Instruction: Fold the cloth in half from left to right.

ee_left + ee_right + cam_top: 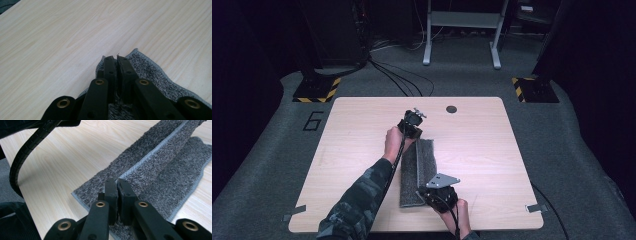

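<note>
A grey towel [416, 167] lies lengthwise on the middle of the wooden table [362, 130], with one long side folded over onto the rest. My left gripper [415, 133] is at the towel's far end. In the left gripper view its jaws are shut [116, 59] on the hemmed far corner of the towel [155, 75]. My right gripper [428, 193] is at the near end. The right gripper view shows it shut [117, 181] on the hemmed edge of the folded layer of the towel [162, 167], lifting that edge slightly off the layer beneath.
A small dark round cap [451, 109] sits in the table near its far edge. The left forearm in a camouflage sleeve [362, 195] reaches in beside the towel, and its cable [23, 155] hangs close to my right gripper. Bare wood lies on both sides of the towel.
</note>
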The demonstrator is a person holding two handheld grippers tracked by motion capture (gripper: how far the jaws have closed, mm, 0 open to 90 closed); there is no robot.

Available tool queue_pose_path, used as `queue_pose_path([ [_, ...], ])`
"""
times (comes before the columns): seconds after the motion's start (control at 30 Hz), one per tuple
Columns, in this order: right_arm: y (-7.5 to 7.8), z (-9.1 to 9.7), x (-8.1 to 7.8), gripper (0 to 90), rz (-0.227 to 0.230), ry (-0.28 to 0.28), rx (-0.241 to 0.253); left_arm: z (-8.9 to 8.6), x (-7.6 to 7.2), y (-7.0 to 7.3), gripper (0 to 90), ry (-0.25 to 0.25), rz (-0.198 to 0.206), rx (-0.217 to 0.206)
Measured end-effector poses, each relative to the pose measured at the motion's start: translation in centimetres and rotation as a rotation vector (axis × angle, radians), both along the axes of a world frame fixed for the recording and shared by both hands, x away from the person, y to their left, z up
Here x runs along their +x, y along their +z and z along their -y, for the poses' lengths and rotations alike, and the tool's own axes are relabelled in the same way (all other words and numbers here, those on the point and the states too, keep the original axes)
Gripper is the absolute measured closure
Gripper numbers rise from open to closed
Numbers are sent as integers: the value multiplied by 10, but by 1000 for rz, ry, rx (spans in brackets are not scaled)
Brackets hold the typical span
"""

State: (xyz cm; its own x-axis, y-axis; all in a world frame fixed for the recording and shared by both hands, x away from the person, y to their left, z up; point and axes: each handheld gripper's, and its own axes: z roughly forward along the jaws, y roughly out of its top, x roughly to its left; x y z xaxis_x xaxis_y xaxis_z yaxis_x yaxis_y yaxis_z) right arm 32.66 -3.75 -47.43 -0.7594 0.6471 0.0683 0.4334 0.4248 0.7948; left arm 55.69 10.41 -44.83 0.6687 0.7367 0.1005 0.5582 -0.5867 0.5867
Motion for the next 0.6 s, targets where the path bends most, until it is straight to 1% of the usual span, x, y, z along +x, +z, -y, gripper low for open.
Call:
queue_pose_path([
  [0.03, 0, 1, 0, 875, 5, -7, 5, 1, 0, -1, 855, 3, 0, -6],
  [0.1, 0, 4, -1, 874, -3, -16, 5, 3, 1, -1, 855, -1, -6, -9],
  [0.17, 0, 8, -1, 874, 0, -22, 6, 6, 1, -2, 854, -2, -9, -4],
  [0.2, 0, 10, -2, 874, -8, -25, 2, 7, 1, -3, 854, -4, -11, -11],
  [0.23, 0, 12, -1, 873, -11, -32, 6, 8, 1, -3, 853, -9, -9, -8],
  [0.27, -1, 14, -1, 873, -15, -34, 0, 9, 1, -4, 853, -3, -7, -10],
  [0.37, -3, 18, -2, 871, -24, -37, -6, 14, 2, -8, 850, -11, -22, -19],
  [0.43, -4, 20, -2, 866, -29, -51, -10, 17, 3, -10, 841, -11, -29, -31],
  [0.5, -6, 23, -2, 843, -42, -56, -21, 19, 4, -11, 766, -20, -29, -31],
  [0.57, -9, 26, -2, 798, -54, -72, -27, 19, 4, -11, 610, -14, -31, -54],
  [0.6, -10, 29, -3, 754, -62, -75, -34, 19, 3, -10, 538, -9, -30, -60],
])
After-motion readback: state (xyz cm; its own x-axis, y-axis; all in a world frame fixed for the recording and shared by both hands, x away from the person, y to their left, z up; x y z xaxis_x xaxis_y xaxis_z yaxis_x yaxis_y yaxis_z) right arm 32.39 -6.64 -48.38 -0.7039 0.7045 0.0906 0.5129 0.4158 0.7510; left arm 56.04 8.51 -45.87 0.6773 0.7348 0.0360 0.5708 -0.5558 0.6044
